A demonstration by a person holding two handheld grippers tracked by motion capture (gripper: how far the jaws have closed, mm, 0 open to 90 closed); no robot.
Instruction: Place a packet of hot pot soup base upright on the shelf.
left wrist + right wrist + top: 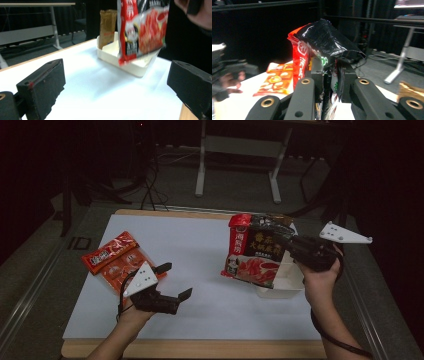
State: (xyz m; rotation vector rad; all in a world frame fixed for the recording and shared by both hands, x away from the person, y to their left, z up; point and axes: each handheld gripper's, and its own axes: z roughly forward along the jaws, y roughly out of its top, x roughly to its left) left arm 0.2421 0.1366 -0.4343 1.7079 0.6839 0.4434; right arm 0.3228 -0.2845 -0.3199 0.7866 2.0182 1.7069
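My right gripper (291, 244) is shut on the edge of a red and black noodle packet (256, 251), holding it up over a white tray (286, 282) at the table's right side. In the right gripper view the jaws (329, 75) pinch the crumpled packet (324, 37) between them. My left gripper (175, 281) hovers low over the table at front left, jaws wide open and bare. In the left gripper view the open gripper (117, 83) faces the tray (136, 68) and the hanging packet (142, 30).
An orange-red snack packet (114, 260) lies flat at the table's left, just behind my left hand, and appears again as the orange packet (277, 80). A brown packet (108, 25) stands in the tray's far corner. A white sheet (200, 250) covers the tabletop.
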